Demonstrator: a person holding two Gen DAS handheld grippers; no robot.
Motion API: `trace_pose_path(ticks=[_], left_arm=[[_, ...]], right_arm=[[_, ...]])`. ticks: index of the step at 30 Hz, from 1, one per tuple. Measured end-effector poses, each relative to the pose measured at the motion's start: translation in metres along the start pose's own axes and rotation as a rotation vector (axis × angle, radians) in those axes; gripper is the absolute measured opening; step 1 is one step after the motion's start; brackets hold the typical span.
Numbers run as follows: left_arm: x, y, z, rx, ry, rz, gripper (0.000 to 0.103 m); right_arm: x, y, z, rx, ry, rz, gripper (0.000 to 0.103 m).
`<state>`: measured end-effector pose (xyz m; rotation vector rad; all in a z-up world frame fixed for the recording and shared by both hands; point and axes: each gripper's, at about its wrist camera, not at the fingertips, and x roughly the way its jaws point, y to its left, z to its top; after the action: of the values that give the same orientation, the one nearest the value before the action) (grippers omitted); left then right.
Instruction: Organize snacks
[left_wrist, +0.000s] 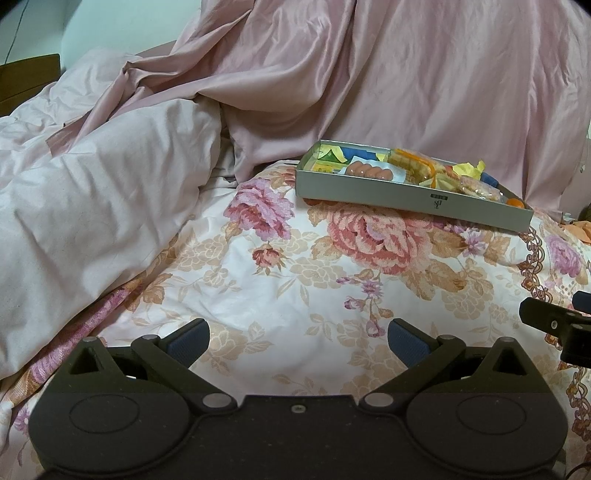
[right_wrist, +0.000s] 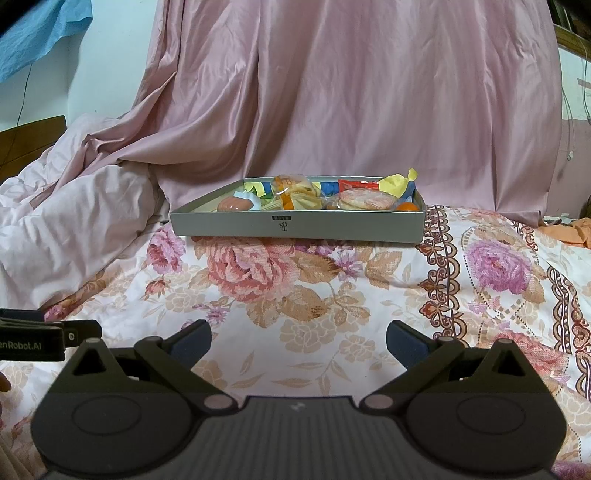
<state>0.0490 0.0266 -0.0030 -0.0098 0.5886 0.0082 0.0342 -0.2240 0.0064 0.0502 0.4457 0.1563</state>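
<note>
Right wrist: snack box (right_wrist: 299, 225) well ahead of spread right claw (right_wrist: 298, 343).

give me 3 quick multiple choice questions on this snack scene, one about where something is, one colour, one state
1. Where does the grey box sit?
A. on the floral bedspread
B. on a wooden desk
C. inside a drawer

2. What colour is the draped sheet behind the box?
A. green
B. pink
C. black

3. How stands the right gripper?
A. shut on a snack
B. open, holding nothing
C. shut on the box wall

Answers:
1 A, the box rests on the floral bedspread, its base on the rose print.
2 B, pink folds hang behind it.
3 B, its fingers stand wide apart with only bedspread between them; the left gripper is open too.
</note>
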Motion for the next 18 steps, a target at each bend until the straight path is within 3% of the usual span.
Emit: trace_pose_path(ticks=[18], left_arm=[[-0.0019,-0.0014,-0.0018,-0.018,0.021,0.004,0.102]], right_arm=[[0.0000,0.0004,-0.0010,0.001,0.003,0.000,0.103]])
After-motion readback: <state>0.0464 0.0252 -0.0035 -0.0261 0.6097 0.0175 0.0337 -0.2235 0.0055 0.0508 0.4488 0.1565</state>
